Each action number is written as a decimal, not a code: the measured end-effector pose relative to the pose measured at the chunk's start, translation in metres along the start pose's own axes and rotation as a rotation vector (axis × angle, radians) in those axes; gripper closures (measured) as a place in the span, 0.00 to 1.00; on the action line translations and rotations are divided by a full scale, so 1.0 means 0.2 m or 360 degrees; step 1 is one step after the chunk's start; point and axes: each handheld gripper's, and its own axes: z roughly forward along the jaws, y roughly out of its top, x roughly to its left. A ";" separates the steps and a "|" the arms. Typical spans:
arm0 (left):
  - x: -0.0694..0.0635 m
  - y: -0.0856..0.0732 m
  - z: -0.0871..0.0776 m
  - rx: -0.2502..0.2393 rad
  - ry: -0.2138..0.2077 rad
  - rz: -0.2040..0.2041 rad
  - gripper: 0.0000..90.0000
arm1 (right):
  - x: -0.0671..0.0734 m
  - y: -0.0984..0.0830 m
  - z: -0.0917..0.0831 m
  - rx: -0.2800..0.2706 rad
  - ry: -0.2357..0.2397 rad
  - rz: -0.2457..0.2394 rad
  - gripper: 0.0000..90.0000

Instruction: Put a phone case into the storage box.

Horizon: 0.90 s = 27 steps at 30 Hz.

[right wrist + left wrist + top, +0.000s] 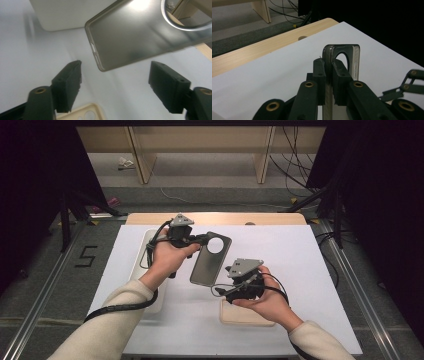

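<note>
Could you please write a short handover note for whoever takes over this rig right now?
Left gripper: shut on the grey phone case, clamped at the end with the round camera cutout, holding it in the air above the white mat.
Right gripper: open, nothing between its pads, just below the case's free end.
Beige phone case: flat on the mat under the right hand.
White tray: on the mat's left side.
Done: grey case lifted.
Left: probably taking or placing the grey case; the destination is unclear.
</note>
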 end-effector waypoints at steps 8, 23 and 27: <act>0.08 -0.03 -0.07 -0.0040 0.0076 0.0019 0.91 | -0.07 -0.05 -0.05 -0.0119 -0.0019 0.0193 0.20; 0.22 -0.04 -0.25 -0.0227 0.0002 0.0079 0.91 | -0.14 -0.16 -0.14 -0.0187 -0.0115 0.0387 0.20; 0.26 -0.04 -0.29 -0.0268 0.0005 0.0064 0.91 | -0.15 -0.18 -0.16 -0.0214 -0.0160 0.0418 0.20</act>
